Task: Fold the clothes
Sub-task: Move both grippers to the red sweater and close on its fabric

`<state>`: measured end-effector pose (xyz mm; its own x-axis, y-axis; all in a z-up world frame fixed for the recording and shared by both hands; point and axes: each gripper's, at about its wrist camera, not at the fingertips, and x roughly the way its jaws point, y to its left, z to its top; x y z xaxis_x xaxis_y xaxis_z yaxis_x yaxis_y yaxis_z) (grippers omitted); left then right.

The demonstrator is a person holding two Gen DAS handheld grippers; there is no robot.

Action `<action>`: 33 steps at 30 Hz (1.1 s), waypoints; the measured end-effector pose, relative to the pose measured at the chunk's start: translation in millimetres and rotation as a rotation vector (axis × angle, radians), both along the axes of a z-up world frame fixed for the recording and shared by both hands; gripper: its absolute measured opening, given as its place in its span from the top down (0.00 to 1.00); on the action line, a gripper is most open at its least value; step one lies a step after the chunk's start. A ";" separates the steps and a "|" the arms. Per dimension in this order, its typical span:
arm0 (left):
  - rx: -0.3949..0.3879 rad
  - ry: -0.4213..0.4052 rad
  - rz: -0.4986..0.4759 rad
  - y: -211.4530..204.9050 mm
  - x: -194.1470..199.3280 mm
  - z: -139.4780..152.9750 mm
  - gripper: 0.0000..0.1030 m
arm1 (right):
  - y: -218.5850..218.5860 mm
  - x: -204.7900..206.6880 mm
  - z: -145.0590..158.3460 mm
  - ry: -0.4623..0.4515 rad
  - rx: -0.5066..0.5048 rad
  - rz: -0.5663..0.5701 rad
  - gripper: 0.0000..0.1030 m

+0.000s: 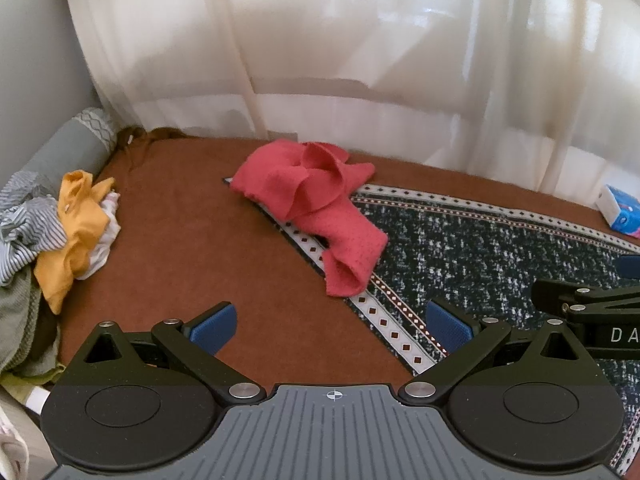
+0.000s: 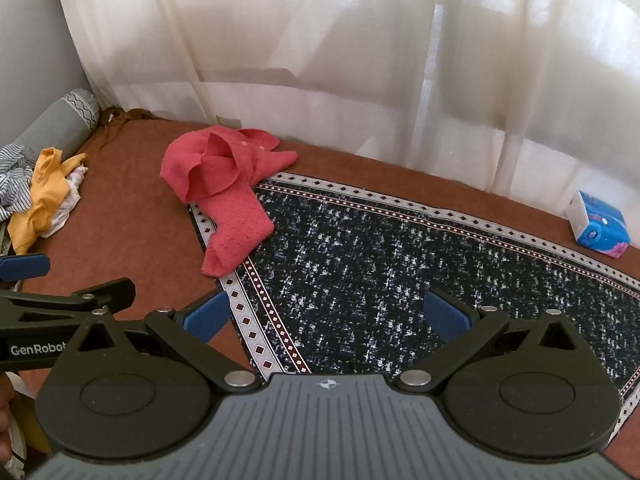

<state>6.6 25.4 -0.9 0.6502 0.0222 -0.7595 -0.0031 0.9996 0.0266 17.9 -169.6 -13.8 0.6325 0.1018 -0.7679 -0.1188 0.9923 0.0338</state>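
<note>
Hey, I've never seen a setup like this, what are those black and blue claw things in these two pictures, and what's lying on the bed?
They are two hand-held grippers, each with a fisheye camera looking along its two fingers. One picture comes from the left gripper, the other from the right gripper. Both are open and hold nothing. Ahead, a crumpled red knitted garment lies partly on a dark speckled cloth with a diamond-patterned border, spread on a brown bed cover. At the left is a pile of clothes with a yellow garment; at the far right, a blue tissue pack.
</note>
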 end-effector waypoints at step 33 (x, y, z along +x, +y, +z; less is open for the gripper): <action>-0.014 0.056 -0.021 117.3 221.2 -126.6 0.18 | 106.9 235.9 -104.0 0.003 0.028 0.165 0.00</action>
<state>227.8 142.7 -127.6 0.6069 -0.0021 -0.7948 0.0190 0.9998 0.0118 253.8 -62.7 -117.8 0.6029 0.2258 -0.7652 -0.2799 0.9580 0.0623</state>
